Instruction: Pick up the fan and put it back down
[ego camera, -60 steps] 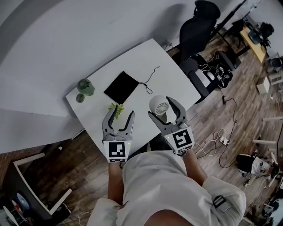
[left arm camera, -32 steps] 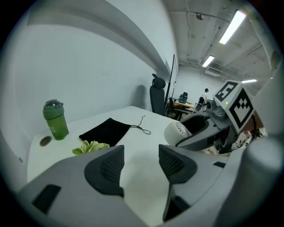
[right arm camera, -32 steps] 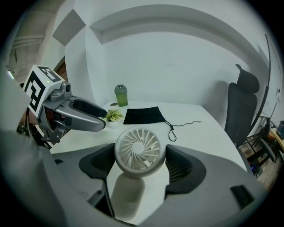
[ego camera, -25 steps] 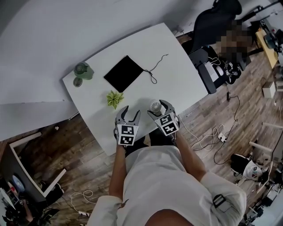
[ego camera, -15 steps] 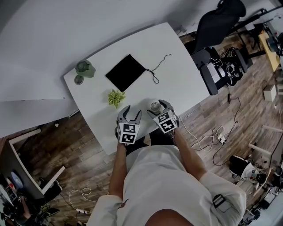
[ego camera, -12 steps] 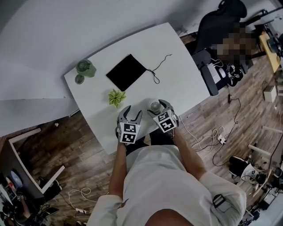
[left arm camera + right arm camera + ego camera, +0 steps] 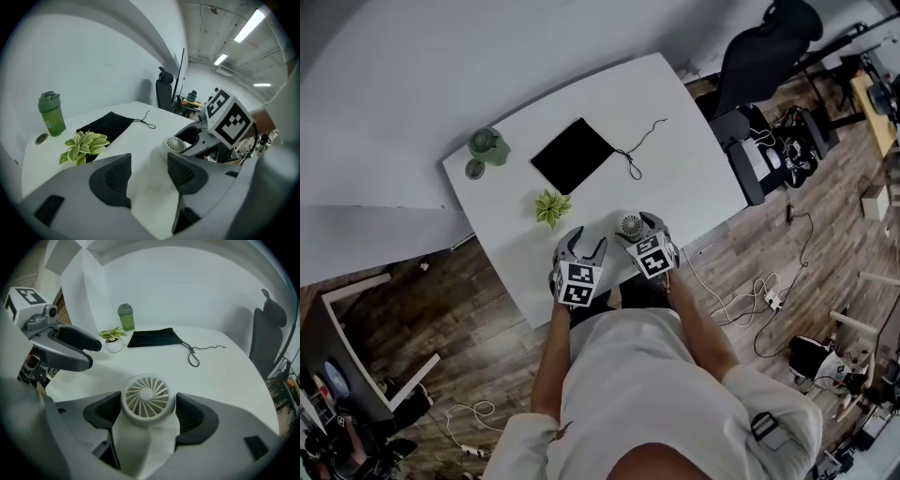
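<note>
The small white fan [image 7: 630, 225] stands upright near the front edge of the white table [image 7: 675, 159]. My right gripper [image 7: 636, 226] straddles it, and the fan's round grille [image 7: 147, 397] sits between the two dark pads. The jaws have just been opening; a thin gap shows on each side of the fan, so the right gripper [image 7: 147, 414] is open around it. My left gripper [image 7: 586, 240] hovers open and empty just left of the fan [image 7: 176, 145], over bare tabletop.
A small potted plant [image 7: 550, 207] stands just beyond the left gripper. Farther back lie a black pouch [image 7: 575, 155] with a cord [image 7: 633, 161], a green bottle [image 7: 486, 145] and its lid [image 7: 473, 169]. An office chair [image 7: 759, 47] stands past the table's right corner.
The right gripper came down with the fan from high above the table to the tabletop. Its jaws now stand slightly wider around the fan. The left gripper sank too.
</note>
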